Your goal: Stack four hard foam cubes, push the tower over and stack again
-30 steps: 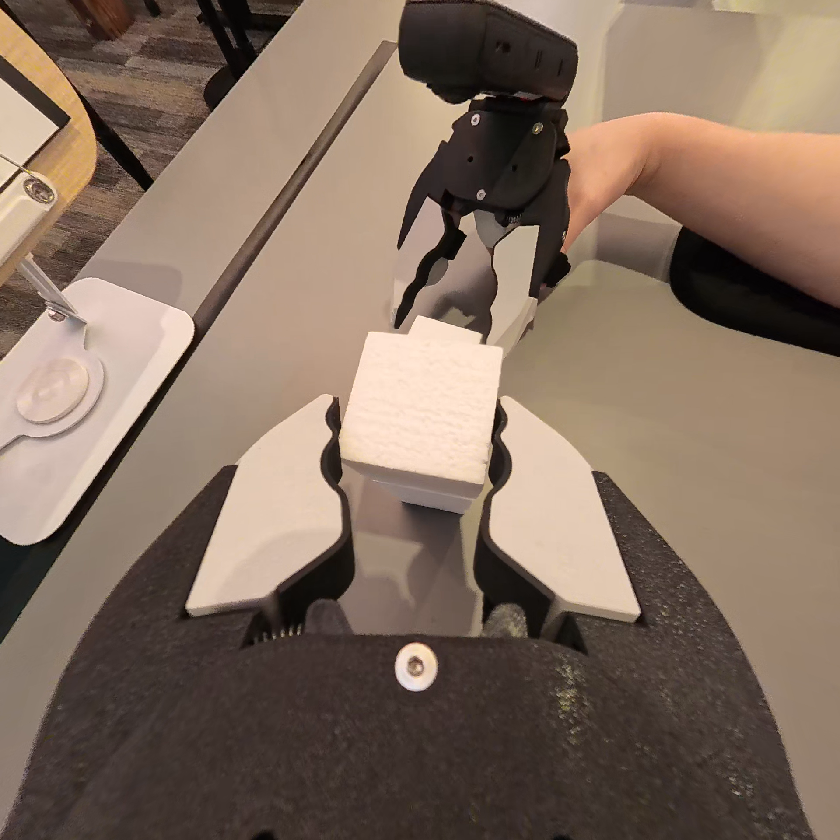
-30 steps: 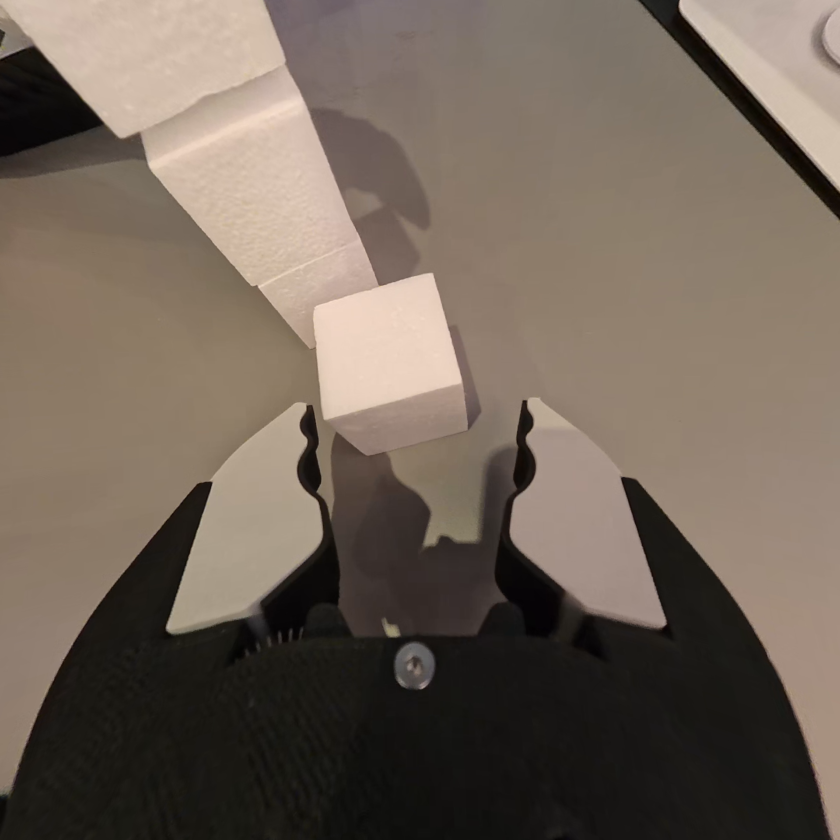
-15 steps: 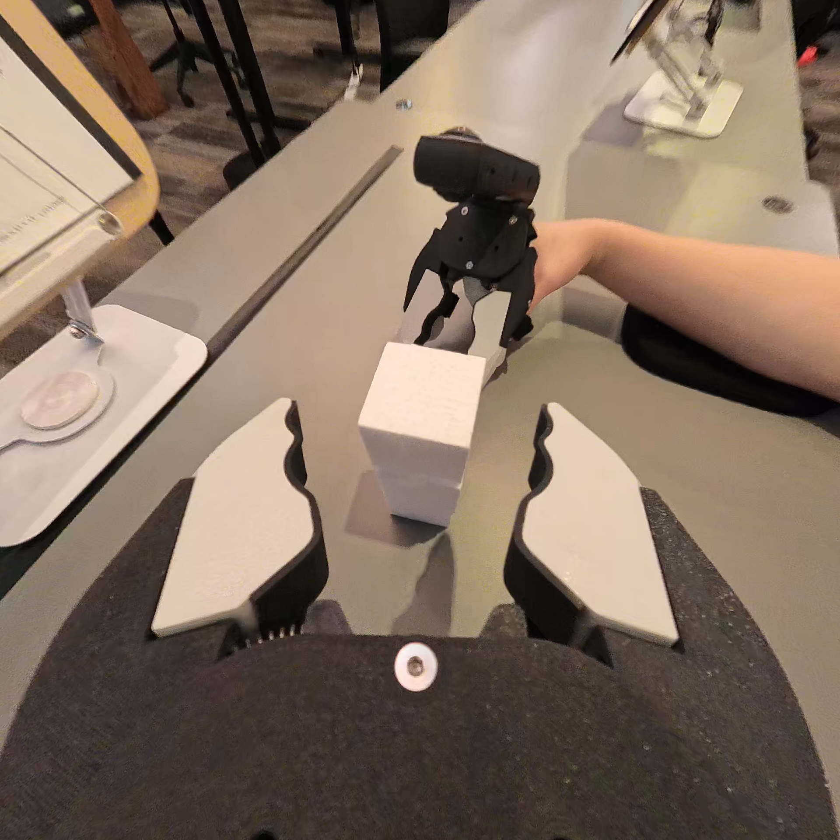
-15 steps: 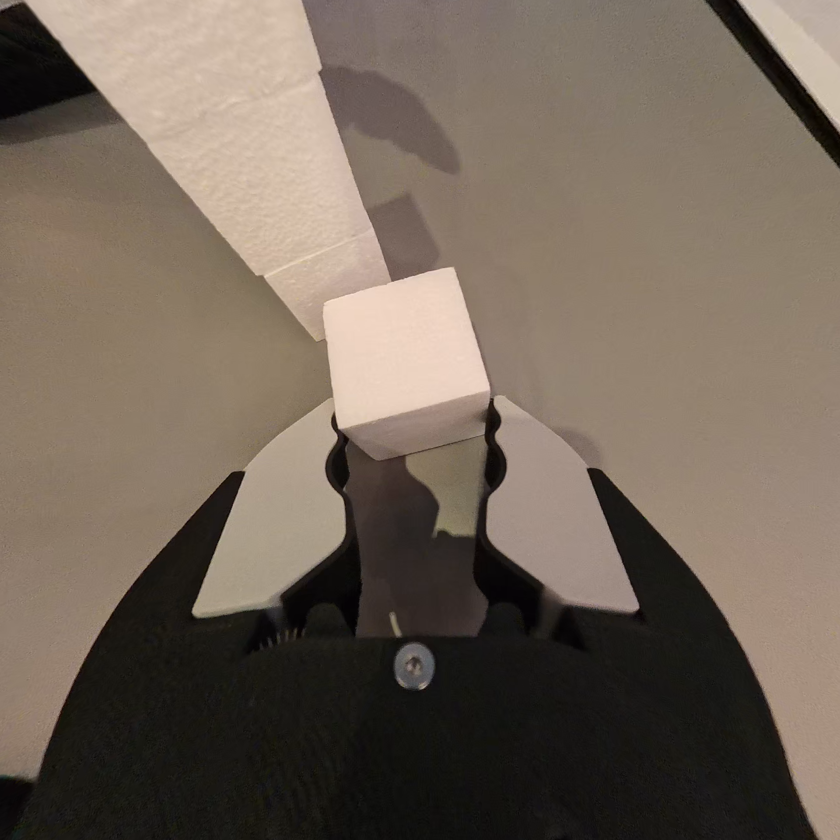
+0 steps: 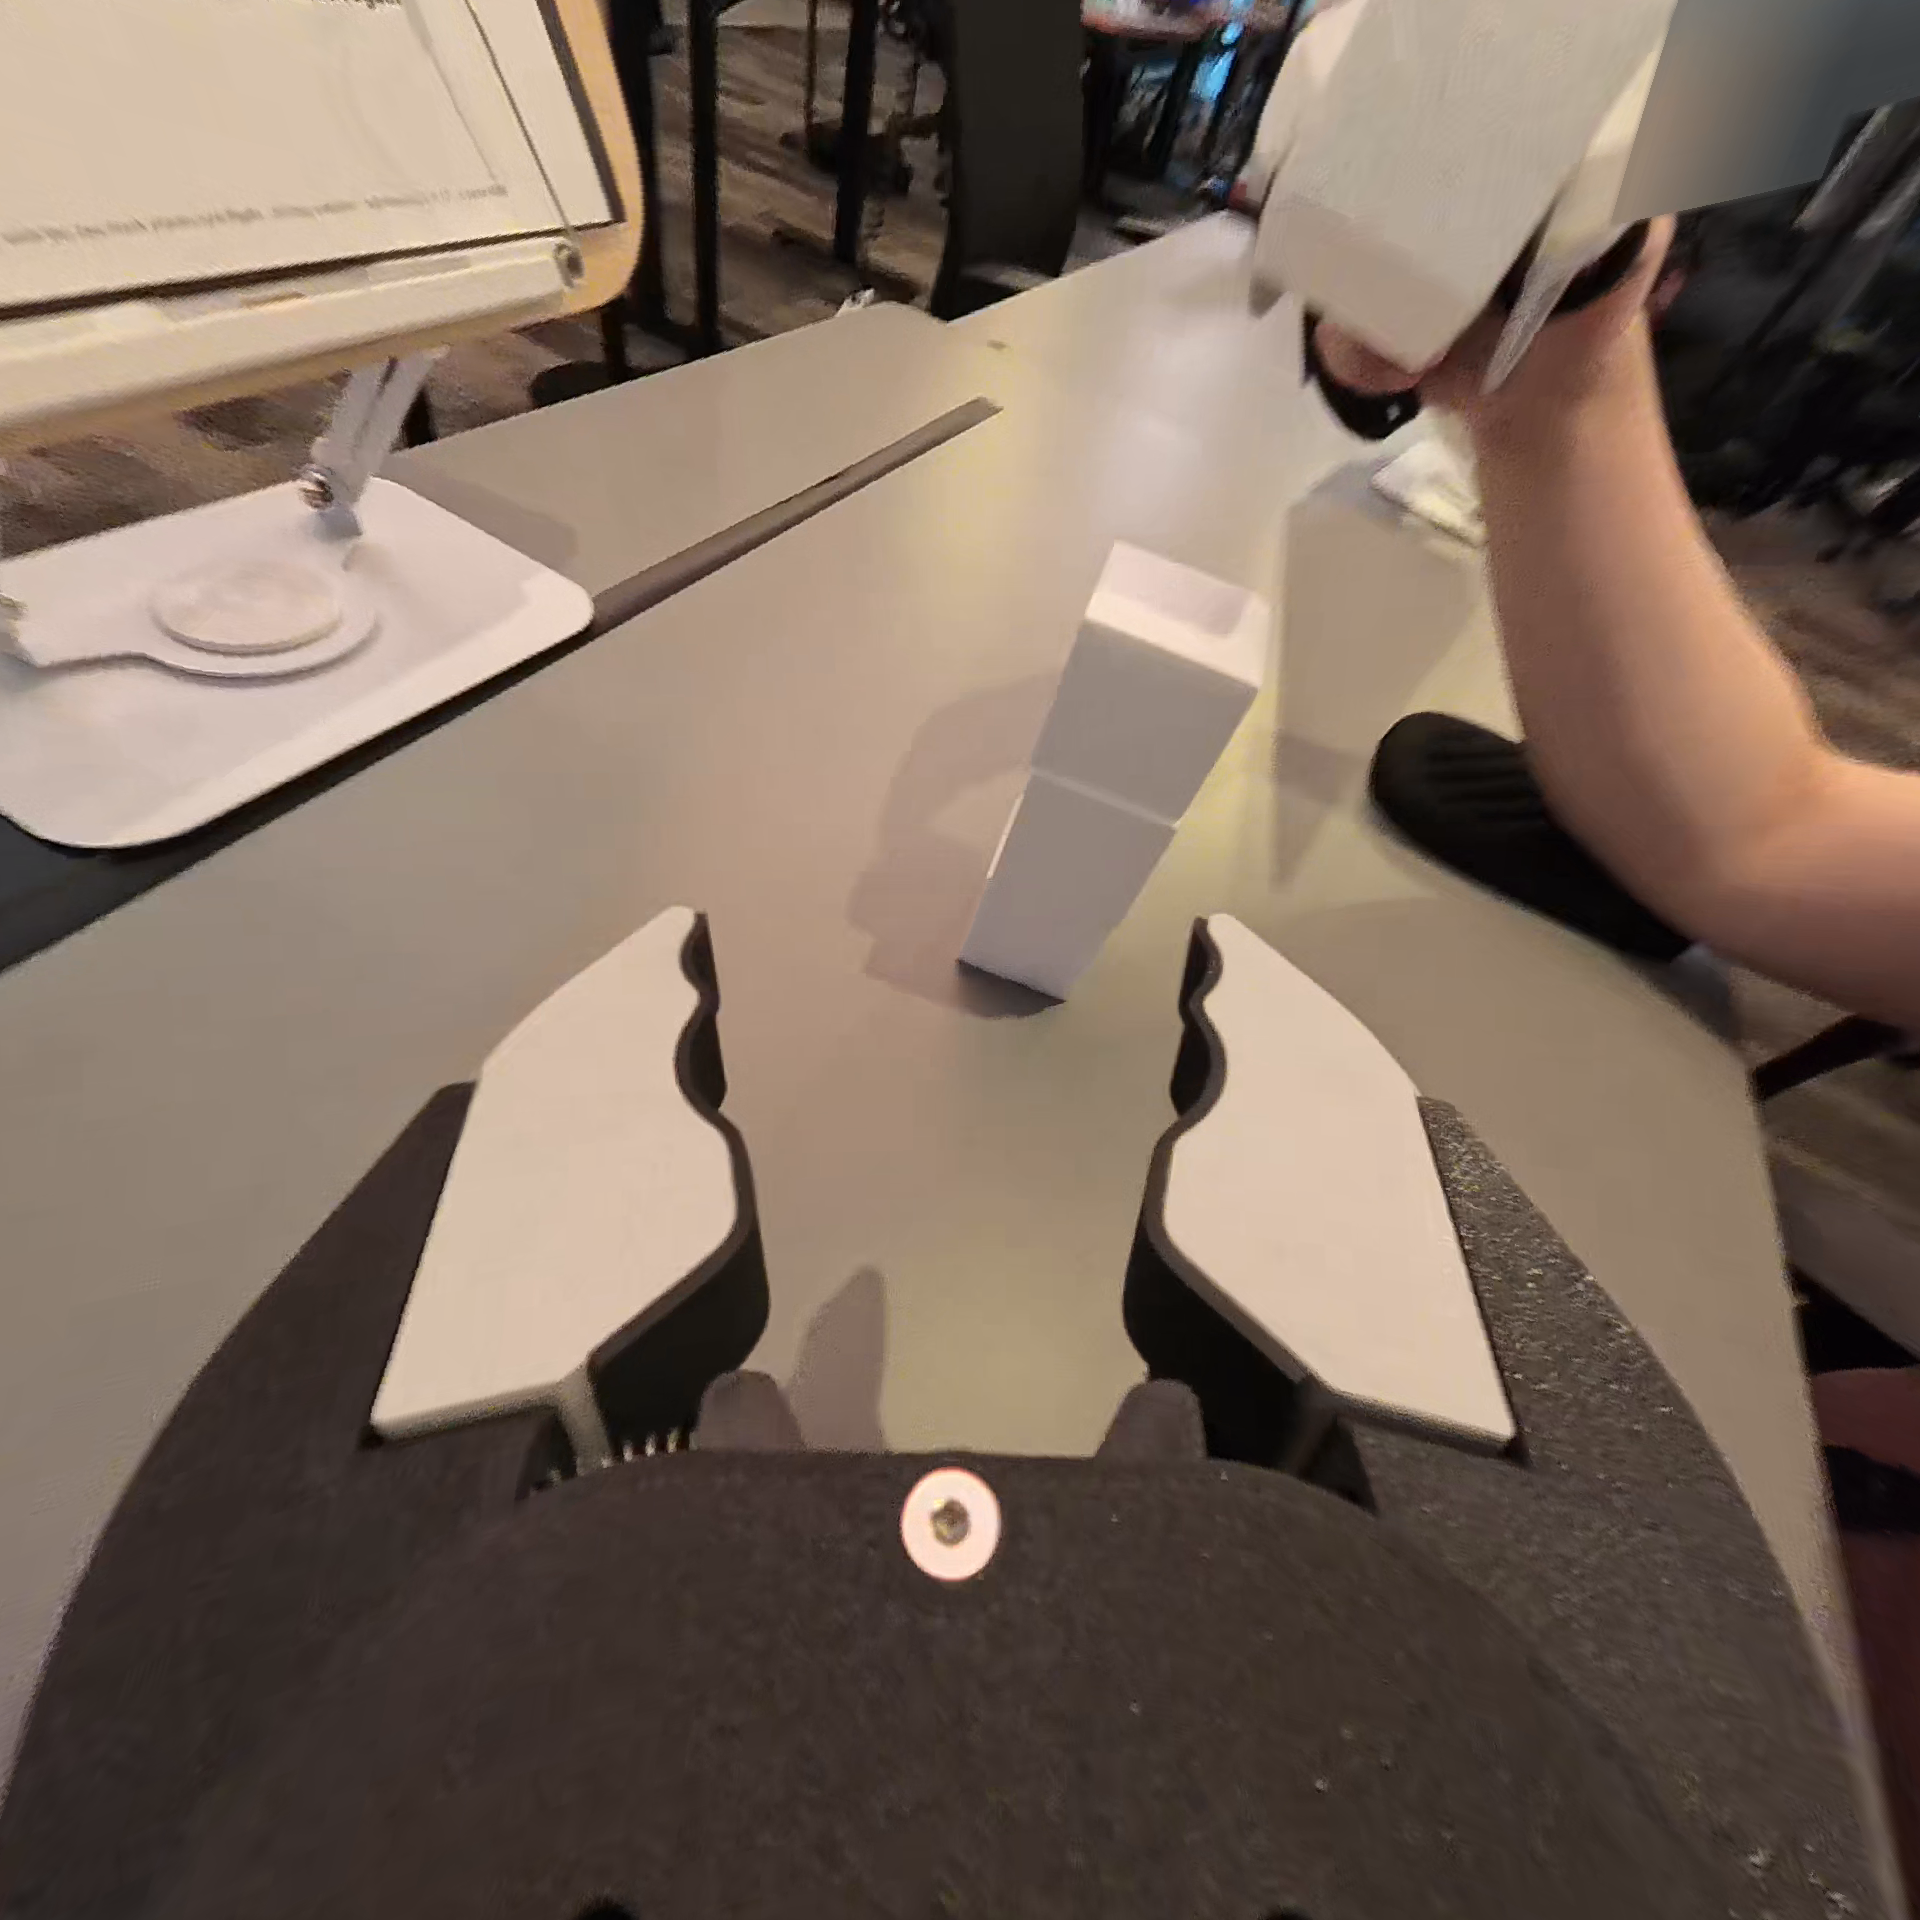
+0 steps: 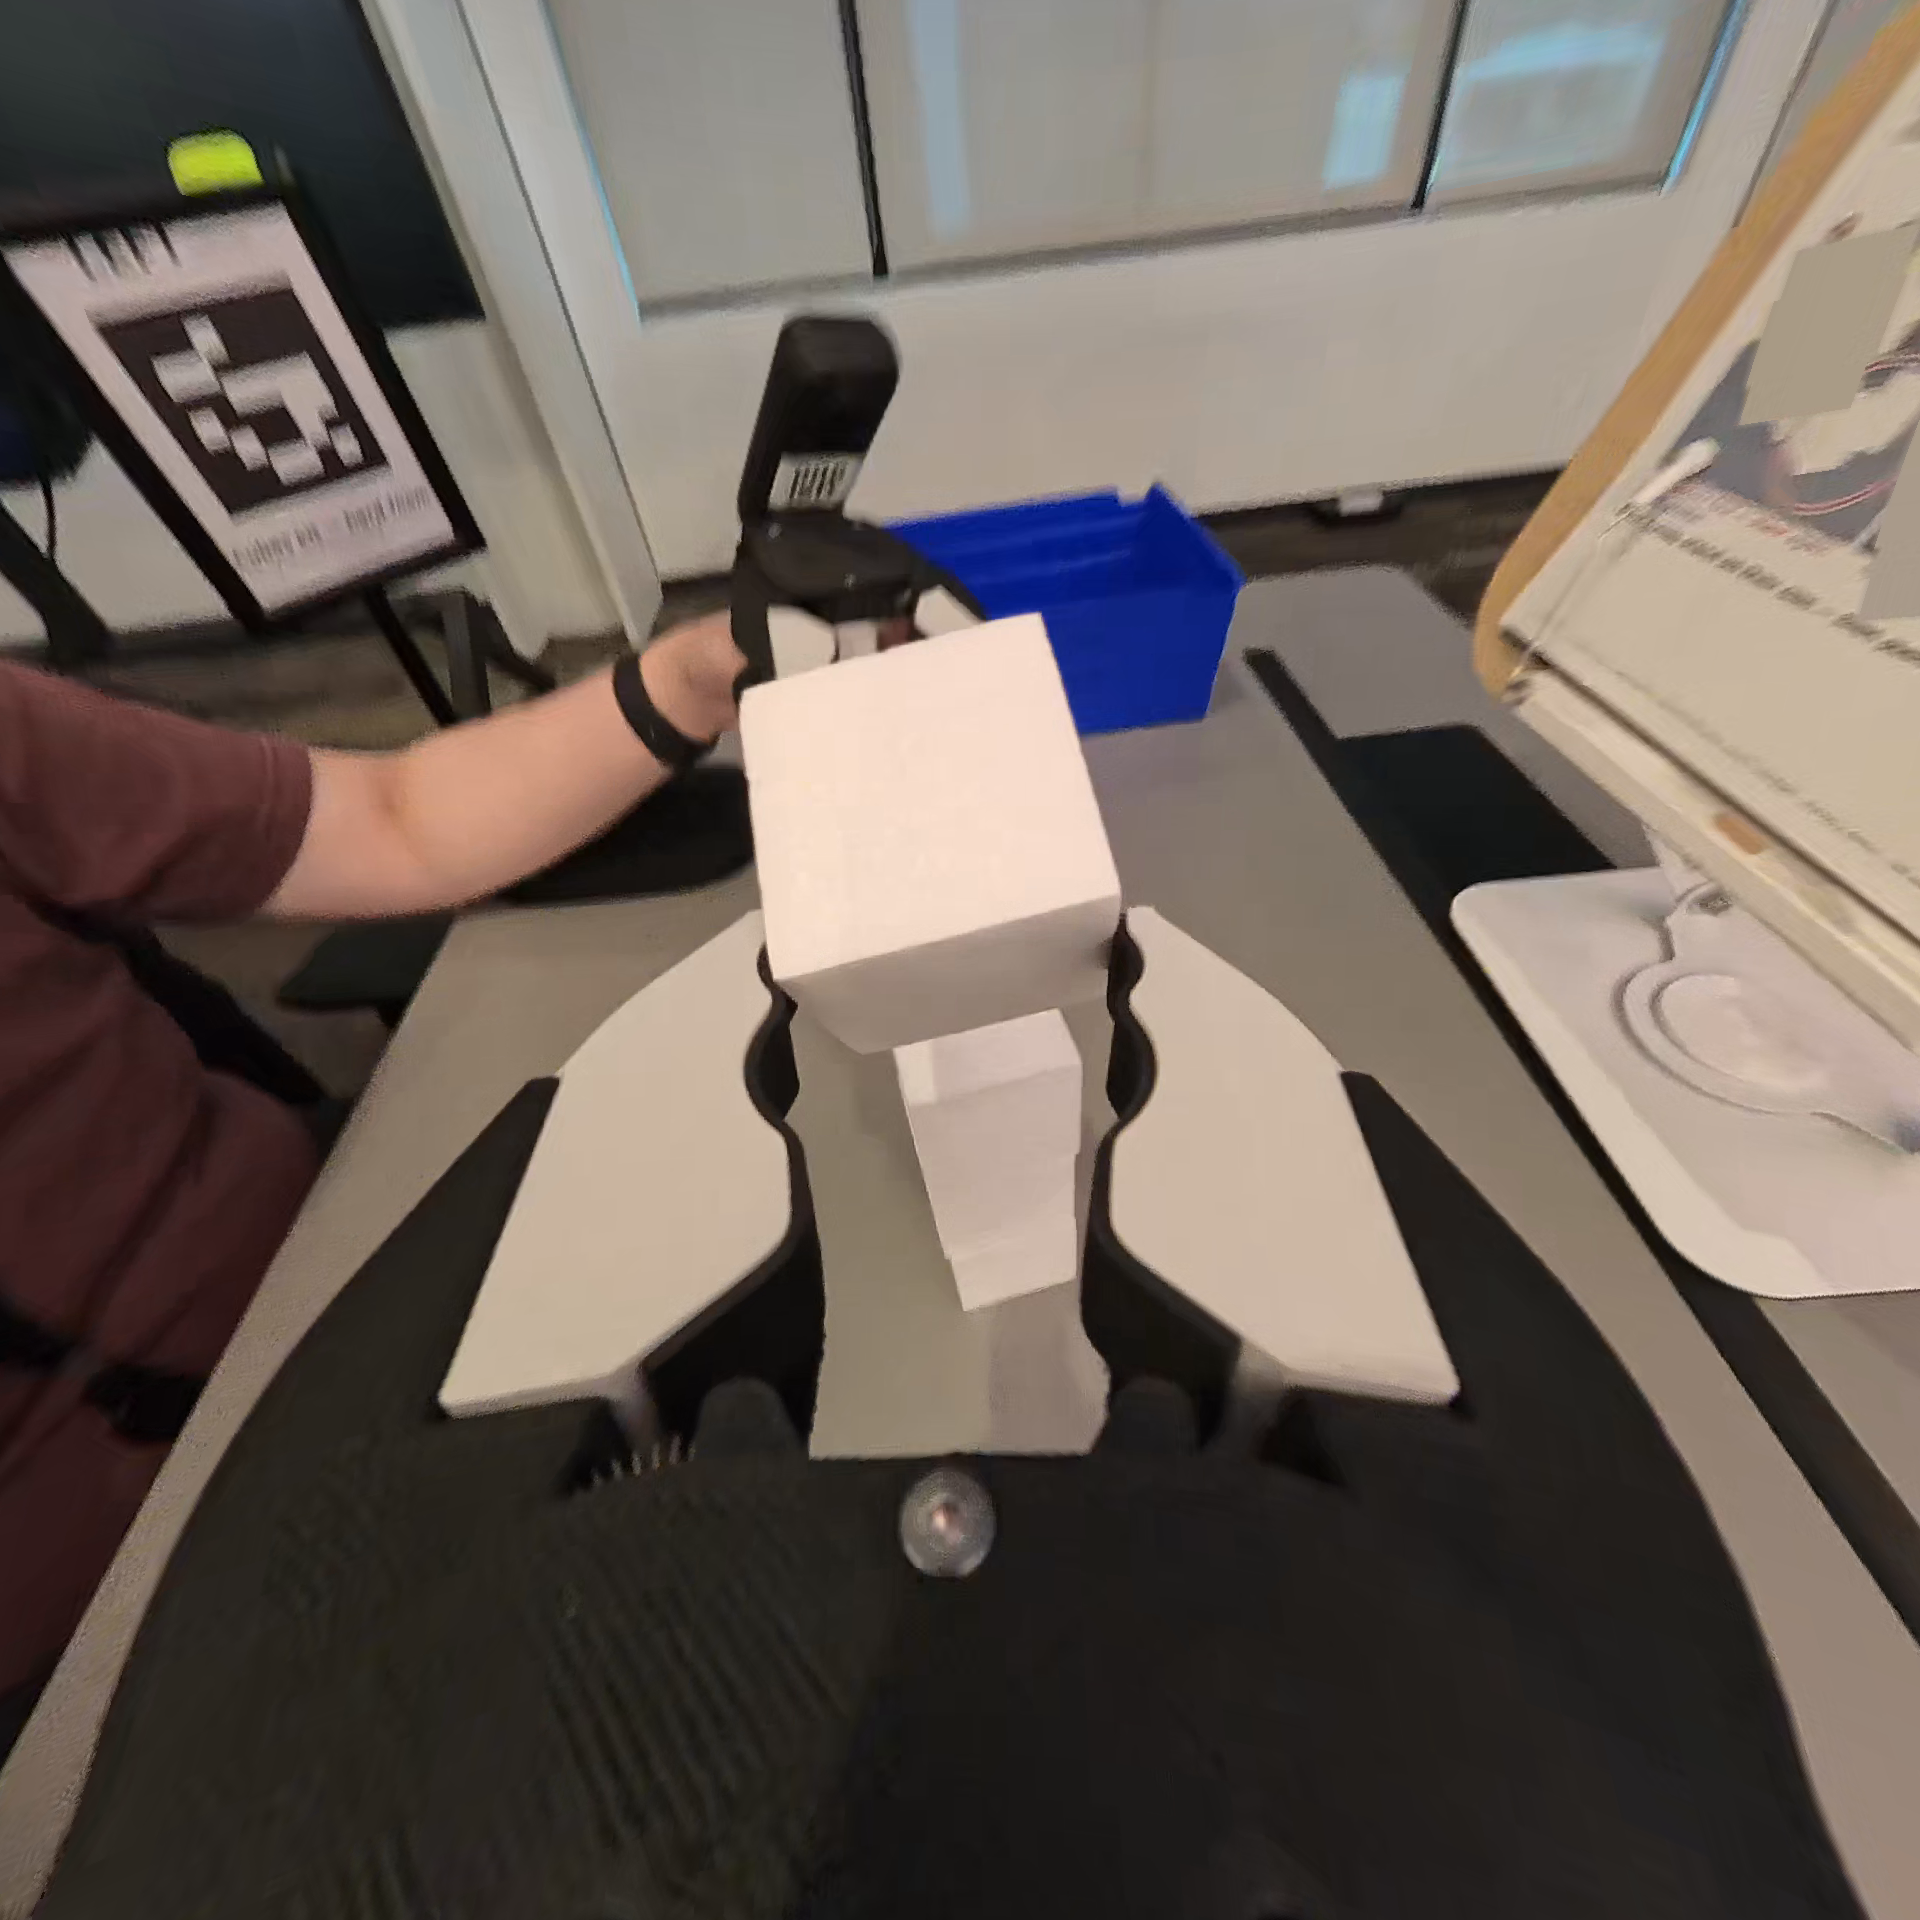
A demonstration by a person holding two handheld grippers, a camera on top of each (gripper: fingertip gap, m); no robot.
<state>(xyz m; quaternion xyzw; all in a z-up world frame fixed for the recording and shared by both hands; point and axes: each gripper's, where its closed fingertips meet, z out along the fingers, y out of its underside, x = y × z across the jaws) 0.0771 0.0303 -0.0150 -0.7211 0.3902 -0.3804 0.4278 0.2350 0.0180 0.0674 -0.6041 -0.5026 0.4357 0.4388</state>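
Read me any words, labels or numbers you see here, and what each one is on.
Sheet on the tilted stand: printed line, too blurred to read.
Black-and-white sign on the easel: caption, blurred.
White label on the black handle: too small to read.
No writing on the held foam cube or the stack.

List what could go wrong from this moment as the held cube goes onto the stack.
1. The tower already shows small offsets between its cubes, so a sideways nudge on landing might topple it.
2. The right claw grips the held cube only near its lower end; it could tilt or slip on contact.
3. The left claw sits open, low and close to the tower's base, and could bump it.
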